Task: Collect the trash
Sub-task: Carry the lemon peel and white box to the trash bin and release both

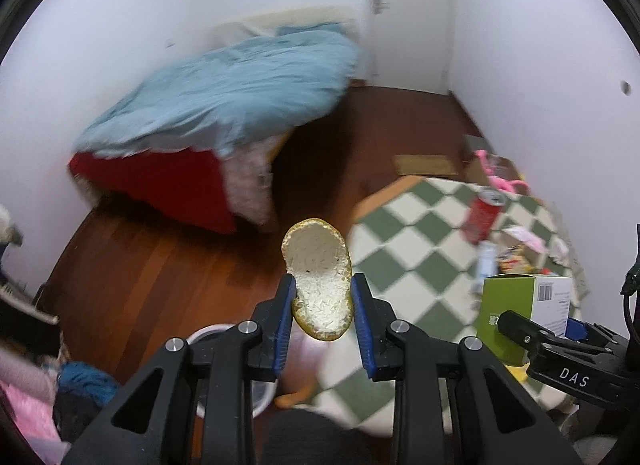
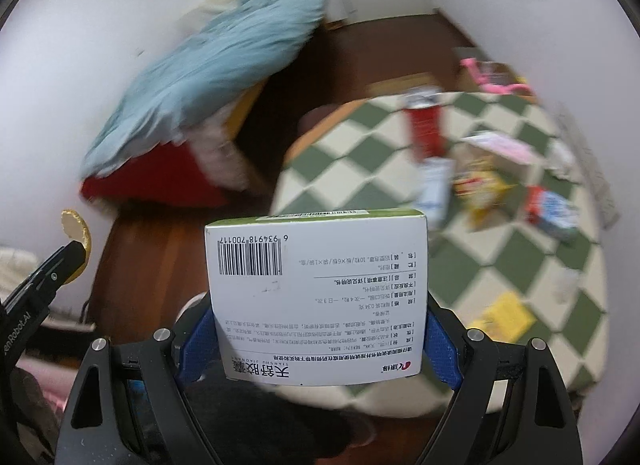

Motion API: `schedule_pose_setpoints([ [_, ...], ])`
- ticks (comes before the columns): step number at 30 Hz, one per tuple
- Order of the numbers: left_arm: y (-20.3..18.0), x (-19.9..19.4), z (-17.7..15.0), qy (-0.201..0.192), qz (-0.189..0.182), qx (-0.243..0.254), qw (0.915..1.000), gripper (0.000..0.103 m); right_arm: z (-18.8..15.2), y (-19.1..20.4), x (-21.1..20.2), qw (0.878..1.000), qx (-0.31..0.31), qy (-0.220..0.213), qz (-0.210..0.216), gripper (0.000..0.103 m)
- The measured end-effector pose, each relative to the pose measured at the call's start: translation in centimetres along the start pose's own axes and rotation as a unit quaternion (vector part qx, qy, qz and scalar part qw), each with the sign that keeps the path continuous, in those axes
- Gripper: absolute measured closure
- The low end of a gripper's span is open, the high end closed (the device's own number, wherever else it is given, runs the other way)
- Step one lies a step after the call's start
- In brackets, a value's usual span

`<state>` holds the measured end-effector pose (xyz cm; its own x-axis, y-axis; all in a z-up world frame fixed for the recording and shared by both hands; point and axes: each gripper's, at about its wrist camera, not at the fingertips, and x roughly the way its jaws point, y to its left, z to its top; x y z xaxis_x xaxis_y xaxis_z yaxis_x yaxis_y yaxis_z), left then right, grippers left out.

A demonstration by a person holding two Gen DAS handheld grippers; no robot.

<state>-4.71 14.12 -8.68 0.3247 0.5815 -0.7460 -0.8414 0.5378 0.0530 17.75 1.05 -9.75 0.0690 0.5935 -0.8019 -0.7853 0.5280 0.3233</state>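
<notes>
Left wrist view: the left gripper (image 1: 322,313) pinches a curved piece of citrus peel (image 1: 320,285) between its blue pads (image 1: 285,321); the peel stands upright, its pale, fibrous inner face toward the camera and a thin yellow rim showing at the edges. Most of the peel rises beyond the fingertips, so only its lower part is clamped. Below and behind the fingers lies what appears to be the white rim of a bin (image 1: 208,335), though it is largely hidden. Risk, as a judgement: the peel is soft and bowed, and a jolt could make it fold or slide out onto the wooden floor (image 1: 132,257).

Right wrist view: the right gripper (image 2: 318,339) clamps a rigid cardboard medicine box (image 2: 316,297) across its width, the white printed face and barcode toward the camera and the green top edge farthest from the fingers. The smooth card offers little friction, so a tilt could let it slip.

Ahead and to the right of the fingers, the table with a green-and-cream checked cloth (image 2: 360,153) carries uncollected litter: a red cylindrical can (image 2: 426,127), crumpled wrappers (image 2: 480,185) and a flat yellow paper (image 2: 504,317). These are blurred; finer detail cannot be told.
</notes>
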Motion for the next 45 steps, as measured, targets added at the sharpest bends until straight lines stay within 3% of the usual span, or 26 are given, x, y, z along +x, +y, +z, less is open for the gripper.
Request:
schedule_pose_setpoints([
  [6,9.9,3.3,-2.8,0.051,0.021,-0.063,0.9965,0.078,-2.6,9.8,7.1,0.996,-0.049,0.066,0.041,0.014],
  [11,17.9,9.4,-6.3,0.126,0.013,-0.129,0.9835,0.078,-5.3,17.1,15.3,0.985,-0.100,0.136,0.043,0.014],
  [13,20.5,12.2,-8.0,0.155,0.005,-0.159,0.9750,0.078,-6.6,19.5,19.2,0.978,-0.117,0.168,0.038,0.014],
  [17,24.7,17.5,-11.5,0.217,-0.034,-0.221,0.9501,0.075,-8.4,22.3,25.3,0.967,-0.133,0.217,0.030,0.014],
  [19,25.9,19.6,-12.6,0.236,-0.038,-0.239,0.9409,0.070,-9.0,23.3,28.4,0.960,-0.138,0.243,0.024,0.012],
  [20,26.6,20.0,-12.9,0.243,-0.036,-0.245,0.9380,0.057,-9.1,23.6,29.7,0.958,-0.135,0.251,0.018,0.012],
  [21,27.1,20.8,-13.2,0.248,-0.030,-0.254,0.9342,0.032,-9.2,23.9,31.1,0.956,-0.131,0.261,0.018,0.012],
  [23,28.5,21.1,-13.8,0.246,-0.031,-0.271,0.9302,0.007,-9.4,24.2,33.7,0.950,-0.123,0.284,0.024,0.011],
  [24,28.9,21.1,-14.0,0.246,-0.027,-0.274,0.9295,0.007,-9.8,24.2,34.9,0.946,-0.119,0.300,0.024,0.001],
  [26,29.8,21.1,-14.2,0.249,-0.014,-0.271,0.9298,0.007,-10.2,24.0,36.5,0.941,-0.112,0.317,0.026,0.000],
  [32,30.4,19.6,-14.6,0.233,0.068,-0.232,0.9421,0.006,-10.1,23.5,36.8,0.939,-0.134,0.315,0.003,0.000],
  [38,30.3,17.7,-14.9,0.217,0.118,-0.194,0.9494,0.006,-10.4,24.1,34.0,0.936,-0.197,0.290,-0.034,0.000],
  [45,28.6,15.3,-15.0,0.218,0.129,-0.179,0.9507,0.006,-10.8,24.5,29.2,0.936,-0.229,0.263,-0.036,0.000],
])
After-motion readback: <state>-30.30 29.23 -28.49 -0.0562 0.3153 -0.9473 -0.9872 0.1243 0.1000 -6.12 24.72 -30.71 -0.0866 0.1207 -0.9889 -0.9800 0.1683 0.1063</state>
